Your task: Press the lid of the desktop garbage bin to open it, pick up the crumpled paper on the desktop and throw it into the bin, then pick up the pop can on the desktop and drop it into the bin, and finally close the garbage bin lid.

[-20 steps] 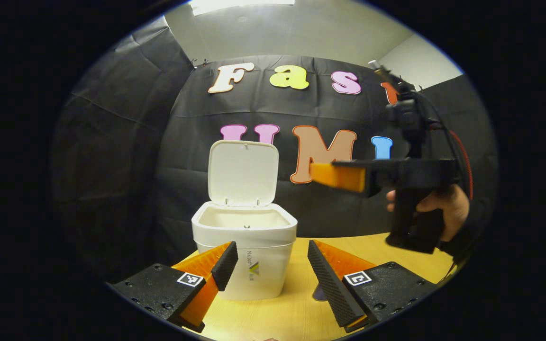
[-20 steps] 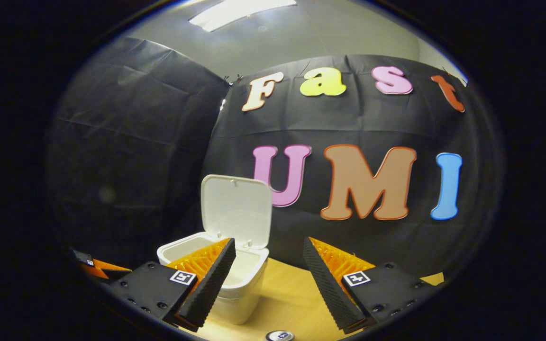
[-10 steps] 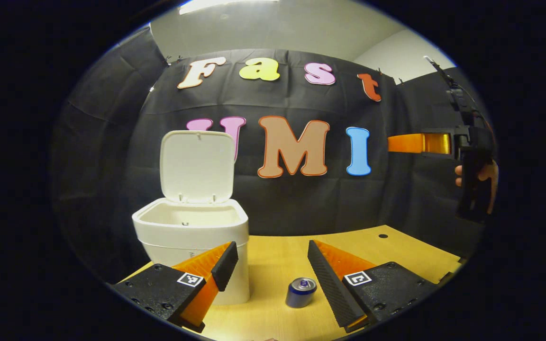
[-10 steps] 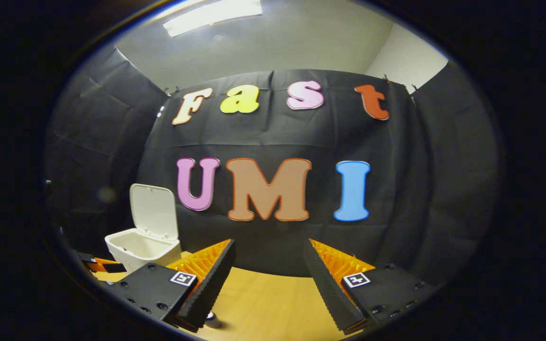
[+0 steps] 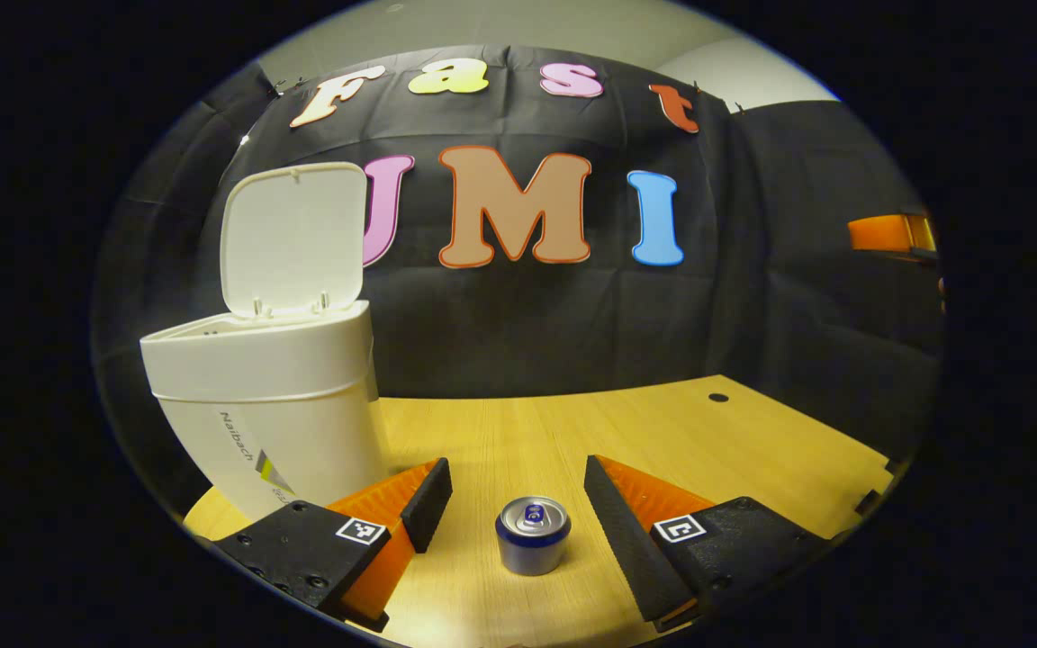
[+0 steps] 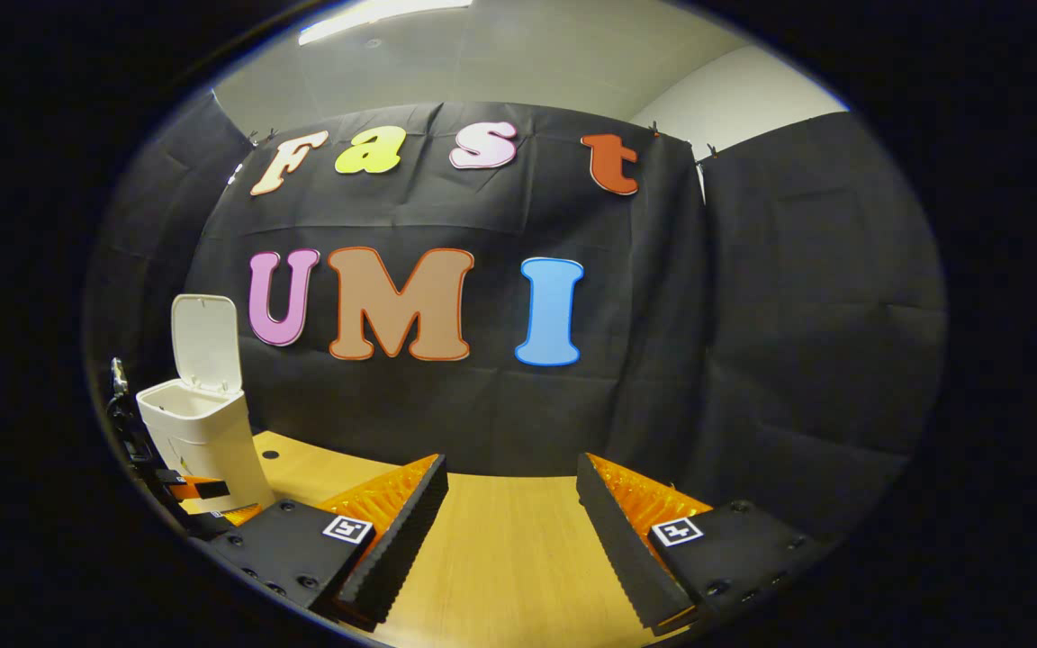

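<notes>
Left gripper (image 5: 518,490) fingers spread apart, pop can (image 5: 532,535) upright on the bench (image 5: 662,441) between them, untouched. Bin (image 5: 271,396) near the bench's left edge, lid (image 5: 293,238) raised. Right gripper (image 6: 509,490) fingers parted, empty.

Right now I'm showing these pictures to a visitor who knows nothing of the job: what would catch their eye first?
Likely the white garbage bin at the left of the desktop, its lid standing upright and open. Next, the pop can standing upright on the wood, framed between the open fingers of the left gripper but untouched. In the right gripper view, the right gripper hangs open over bare desktop, well off from the bin.
</notes>
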Available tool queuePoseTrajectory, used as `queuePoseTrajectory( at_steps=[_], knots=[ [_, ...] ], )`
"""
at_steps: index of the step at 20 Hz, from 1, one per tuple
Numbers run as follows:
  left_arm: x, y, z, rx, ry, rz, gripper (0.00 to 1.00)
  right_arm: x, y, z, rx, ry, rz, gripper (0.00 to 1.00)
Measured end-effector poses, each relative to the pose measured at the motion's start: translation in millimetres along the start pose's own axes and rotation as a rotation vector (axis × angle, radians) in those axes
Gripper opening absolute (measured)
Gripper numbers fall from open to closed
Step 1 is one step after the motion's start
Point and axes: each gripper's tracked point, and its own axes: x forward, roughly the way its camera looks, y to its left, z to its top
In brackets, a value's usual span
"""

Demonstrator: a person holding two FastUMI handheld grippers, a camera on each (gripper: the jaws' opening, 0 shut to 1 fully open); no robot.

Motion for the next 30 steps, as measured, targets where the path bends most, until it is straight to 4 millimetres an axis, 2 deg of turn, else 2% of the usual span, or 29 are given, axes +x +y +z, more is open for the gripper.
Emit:
queuePoseTrajectory(
  at_steps=[3, 6, 12, 14, 15, 18, 20, 21, 23, 24, 27, 30],
  knots=[
    [16.7, -1.8, -29.2, -0.018, 0.06, 0.002, 0.92, -8.1, -15.7, -11.2, -0.014, 0.027, -0.04, 0.96],
    [30.2, -7.1, -47.9, -0.006, 0.095, -0.006, 0.93, -15.0, -27.0, -18.4, -0.023, 0.041, -0.076, 0.96],
    [48.6, -16.1, -80.7, 0.003, 0.167, -0.033, 0.93, -19.3, -28.9, -37.3, -0.045, 0.088, -0.093, 0.96],
    [52.5, -16.5, -84.6, 0.019, 0.183, -0.033, 0.82, -18.5, -24.5, -39.5, -0.055, 0.097, -0.085, 0.97],
    [52.7, -18.9, -79.6, 0.025, 0.173, -0.036, 0.79, -17.5, -22.0, -39.9, -0.061, 0.1, -0.079, 0.96],
    [44.9, -25.3, -53.4, 0.047, 0.136, -0.058, 0.78, -17.4, -16.1, -35.2, -0.06, 0.091, -0.053, 0.97],
    [33.4, -29.1, -12.2, 0.045, 0.055, -0.071, 0.77, -17.6, -12.0, -29.2, -0.05, 0.077, -0.034, 1.0],
    [27.6, -29.7, 5.6, 0.038, 0.023, -0.072, 0.77, -17.4, -11.0, -25.7, -0.045, 0.07, -0.028, 0.97],
    [16.7, -32.4, 53.6, 0.042, -0.056, -0.081, 0.77, -19.0, -6.3, -15.0, -0.032, 0.047, -0.011, 1.0],
    [12.1, -31.1, 75.8, 0.053, -0.088, -0.082, 0.77, -20.1, -2.4, -9.7, -0.028, 0.035, -0.003, 0.96],
    [-2.5, -17.6, 129.1, 0.073, -0.159, -0.056, 0.76, -24.4, 11.3, -0.5, -0.016, 0.007, 0.034, 0.96],
    [-17.6, 13.5, 171.7, 0.035, -0.216, 0.005, 0.76, -27.0, 25.9, -1.1, -0.01, 0.004, 0.074, 0.96]
  ],
)
